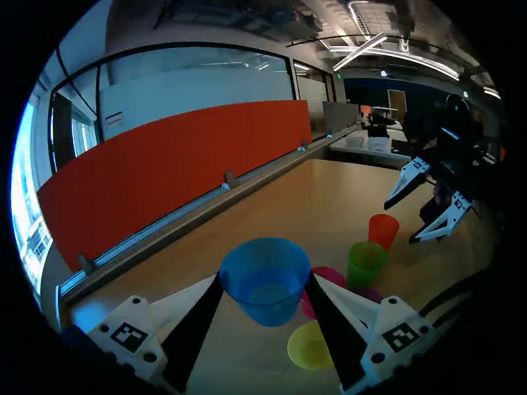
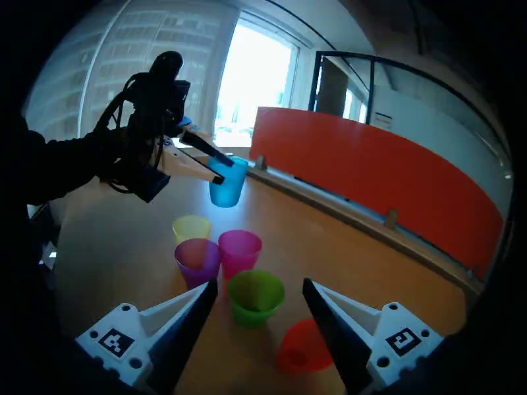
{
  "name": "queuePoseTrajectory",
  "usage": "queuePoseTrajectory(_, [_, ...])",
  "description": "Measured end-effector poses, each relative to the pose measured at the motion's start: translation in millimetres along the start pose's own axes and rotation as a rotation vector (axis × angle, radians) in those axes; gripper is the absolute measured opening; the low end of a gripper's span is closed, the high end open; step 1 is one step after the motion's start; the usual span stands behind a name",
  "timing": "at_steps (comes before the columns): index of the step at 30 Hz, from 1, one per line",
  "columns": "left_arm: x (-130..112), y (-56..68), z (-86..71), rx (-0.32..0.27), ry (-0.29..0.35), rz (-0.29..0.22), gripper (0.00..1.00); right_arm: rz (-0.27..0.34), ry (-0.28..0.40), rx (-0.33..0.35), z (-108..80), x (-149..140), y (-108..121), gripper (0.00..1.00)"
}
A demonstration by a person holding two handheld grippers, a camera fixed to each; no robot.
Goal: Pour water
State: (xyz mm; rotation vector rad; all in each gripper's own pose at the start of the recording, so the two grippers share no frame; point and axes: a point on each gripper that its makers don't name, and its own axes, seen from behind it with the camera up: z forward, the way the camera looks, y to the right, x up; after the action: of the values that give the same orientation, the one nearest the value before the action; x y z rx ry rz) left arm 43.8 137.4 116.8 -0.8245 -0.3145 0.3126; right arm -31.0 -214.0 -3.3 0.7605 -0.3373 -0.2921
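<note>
The left gripper (image 1: 265, 282) has the blue cup (image 1: 269, 306) pinched between its two fingers, one on each side, just under the rim; so the fingers are open one cup wide. The cup is up in the air over the table (image 1: 309, 197) and looks close to upright; I cannot tell if there is water in it. The right gripper (image 2: 259, 284) is wide open and holds nothing; the green cup (image 2: 255, 299) stands in front of its gap, but the fingers do not touch it; the red cup (image 2: 303, 345) is just beside the green one. The pink cup (image 2: 239, 250), the purple cup (image 2: 197, 260) and the yellow cup (image 2: 192, 228) stand in a tight bunch on the table; the yellow one is the nearest to the blue cup.

The job now, I think, is to bring the blue cup over one of the other cups and tip it. The cups stand close, so pick one and put the blue rim low over its middle before any tipping; tip slowly, so the water runs in a thin stream and does not splash into the next cup; squeeze firmly, for a plastic cup can slip or turn as it tips. The cups look light, so a bump could knock one over; the open right gripper could steady the cup that gets filled.
</note>
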Motion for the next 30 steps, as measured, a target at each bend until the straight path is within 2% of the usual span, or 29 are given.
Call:
queuePoseTrajectory(3, [1.3, 1.6, -9.6, 0.017, 0.015, -0.010, 0.88, -0.004, -0.009, 0.009, 3.4, -0.8, -2.1, 1.00])
queuePoseTrajectory(9, [-3.6, 12.0, -27.7, 0.012, 0.031, -0.037, 0.87, -0.014, -0.030, 0.030, 10.4, -3.8, -5.7, 1.00])
queuePoseTrajectory(15, [-12.2, 18.5, -44.2, 0.037, 0.030, -0.032, 0.87, -0.014, -0.046, 0.045, 17.4, -5.9, -7.0, 1.00])
queuePoseTrajectory(30, [-28.0, 32.7, -78.6, 0.084, 0.041, -0.084, 0.87, -0.027, -0.078, 0.070, 29.8, -13.1, -8.3, 1.00])
